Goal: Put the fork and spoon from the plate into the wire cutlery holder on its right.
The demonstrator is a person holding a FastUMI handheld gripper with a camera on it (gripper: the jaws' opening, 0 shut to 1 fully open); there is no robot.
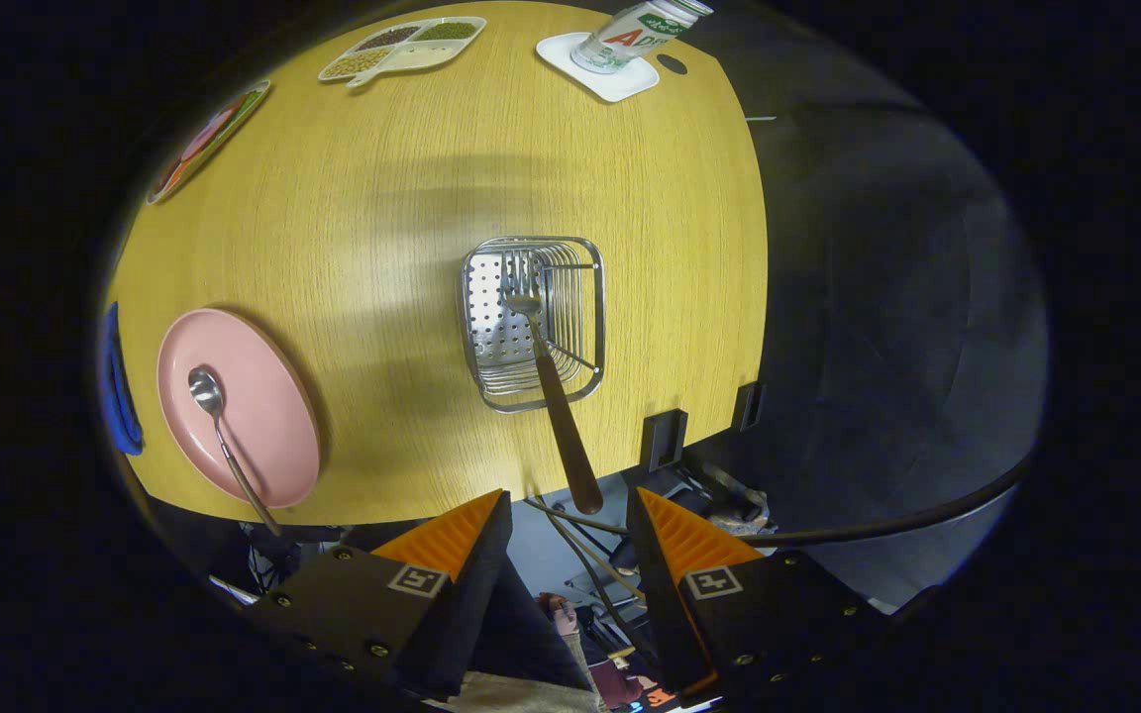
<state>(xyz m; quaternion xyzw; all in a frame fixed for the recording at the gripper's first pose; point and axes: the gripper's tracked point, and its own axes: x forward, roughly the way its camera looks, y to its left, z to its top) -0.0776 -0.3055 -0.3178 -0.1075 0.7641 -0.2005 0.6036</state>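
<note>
wooden-handled steel fork point(553, 396) leans in the silver wire cutlery holder point(533, 322); the gripper point(569, 515) hangs open nearby, the steel spoon point(224, 431) on the round pink plate point(263, 396) at left.

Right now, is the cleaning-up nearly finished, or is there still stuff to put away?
About halfway. The fork already stands in the wire cutlery holder, its handle leaning out toward the fingers. The gripper is open with nothing in it, hanging just short of that handle. The spoon still lies on the pink plate, so it has yet to be picked up and dropped in beside the fork.
</note>
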